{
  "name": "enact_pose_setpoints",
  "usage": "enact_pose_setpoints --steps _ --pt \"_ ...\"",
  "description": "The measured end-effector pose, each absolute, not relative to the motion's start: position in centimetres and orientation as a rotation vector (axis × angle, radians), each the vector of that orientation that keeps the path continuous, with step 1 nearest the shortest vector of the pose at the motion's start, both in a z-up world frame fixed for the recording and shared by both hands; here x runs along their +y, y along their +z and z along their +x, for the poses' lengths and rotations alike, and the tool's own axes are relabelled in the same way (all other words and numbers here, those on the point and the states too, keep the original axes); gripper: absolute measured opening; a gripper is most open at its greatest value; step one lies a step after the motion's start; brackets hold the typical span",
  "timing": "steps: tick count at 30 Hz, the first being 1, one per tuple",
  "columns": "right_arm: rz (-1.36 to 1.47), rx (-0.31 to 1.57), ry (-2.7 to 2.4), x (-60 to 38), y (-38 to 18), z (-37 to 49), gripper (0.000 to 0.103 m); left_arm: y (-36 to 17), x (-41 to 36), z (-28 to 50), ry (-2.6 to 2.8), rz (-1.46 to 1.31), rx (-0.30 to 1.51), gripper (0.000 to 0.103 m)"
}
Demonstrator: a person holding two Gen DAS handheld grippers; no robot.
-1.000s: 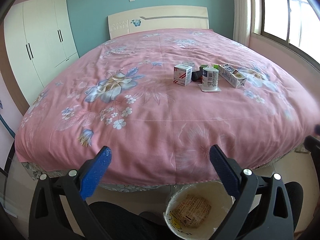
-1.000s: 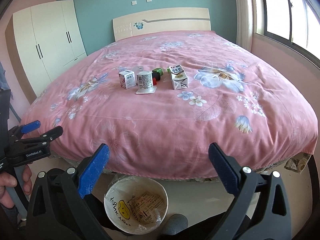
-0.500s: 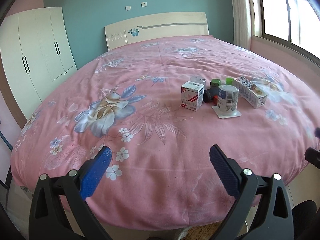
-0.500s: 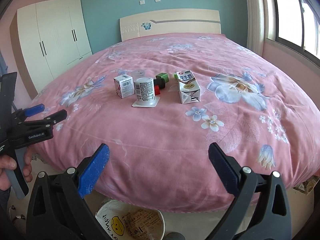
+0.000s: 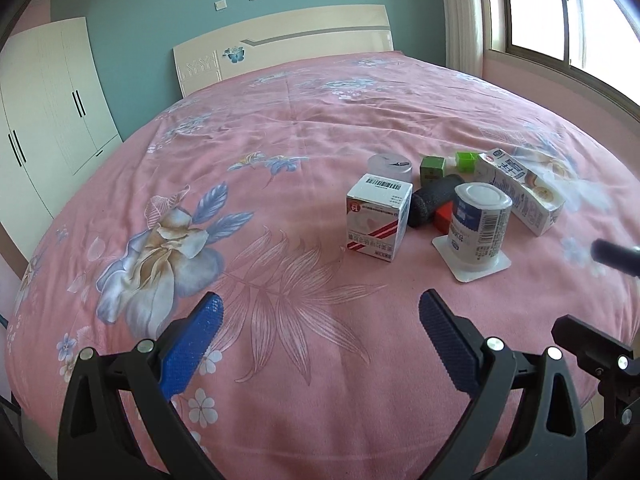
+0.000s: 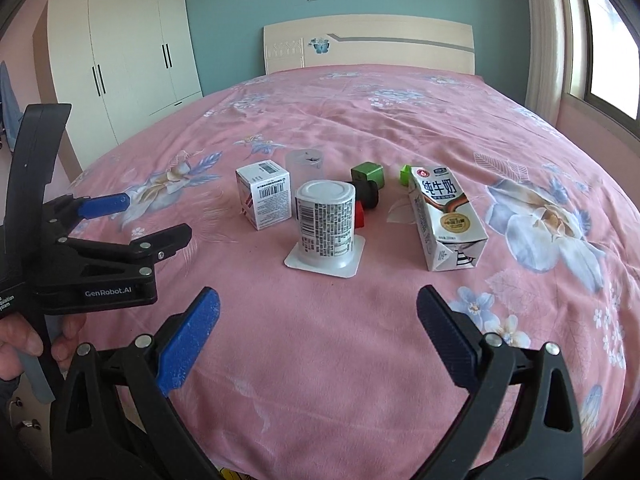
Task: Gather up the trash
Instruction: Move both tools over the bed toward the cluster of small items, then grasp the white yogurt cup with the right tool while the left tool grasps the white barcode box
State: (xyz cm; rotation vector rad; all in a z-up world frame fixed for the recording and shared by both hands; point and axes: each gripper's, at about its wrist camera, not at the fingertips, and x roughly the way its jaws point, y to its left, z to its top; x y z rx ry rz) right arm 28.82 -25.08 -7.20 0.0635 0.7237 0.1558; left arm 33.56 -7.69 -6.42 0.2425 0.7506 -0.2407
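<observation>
A cluster of trash sits on the pink floral bed: an upturned yogurt cup (image 6: 325,226) (image 5: 478,229), a small white box (image 6: 265,193) (image 5: 378,216), a milk carton (image 6: 446,218) (image 5: 520,196), a clear plastic cup (image 6: 305,164) (image 5: 390,168), a dark roll (image 5: 434,204), a red piece (image 6: 360,216) and green blocks (image 6: 369,174) (image 5: 432,168). My left gripper (image 5: 320,332) is open and empty, over the bed short of the white box. My right gripper (image 6: 318,330) is open and empty, short of the yogurt cup.
The left gripper's body (image 6: 100,264) shows at the left of the right wrist view. A white wardrobe (image 6: 128,56) stands far left, the headboard (image 6: 368,46) at the back, a window (image 5: 560,12) on the right.
Both grippers have risen from above the bin and moved forward over the bed toward the trash. The paper bin has dropped out of view. Both stay open.
</observation>
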Motion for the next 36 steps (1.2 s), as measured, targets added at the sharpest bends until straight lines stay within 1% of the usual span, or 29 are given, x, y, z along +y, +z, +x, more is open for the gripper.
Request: enact_pose_setpoints --steps 4,8,16,18,20,28,36 --pt "0.066 0.739 0.177 -25.0 -7.5 31.6 0.094 -7.0 -8.4 36.0 -0.263 0.268 0.765 0.100" --pt "0.018 0.759 0.180 -24.7 -8.0 34.1 0.090 -7.2 -8.9 38.2 -0.277 0.277 0.771 0.100" --pt "0.015 0.808 0.195 -24.7 -9.9 37.0 0.090 -8.7 -10.3 41.6 -0.368 0.310 0.832 0.100" --pt "0.006 0.816 0.193 -24.6 -10.2 37.3 0.090 -8.9 -10.6 42.1 -0.363 0.335 0.818 0.100" --pt "0.007 0.819 0.184 -24.7 -10.3 37.4 0.090 -9.0 -10.3 42.2 -0.395 0.300 0.857 0.100" --pt "0.010 0.810 0.195 -24.9 -10.4 37.7 0.090 -8.7 -10.8 41.8 -0.464 0.263 0.847 0.100" --pt "-0.022 0.827 0.170 -24.8 -10.9 39.1 0.089 -9.8 -12.3 44.3 -0.437 0.288 0.867 0.100"
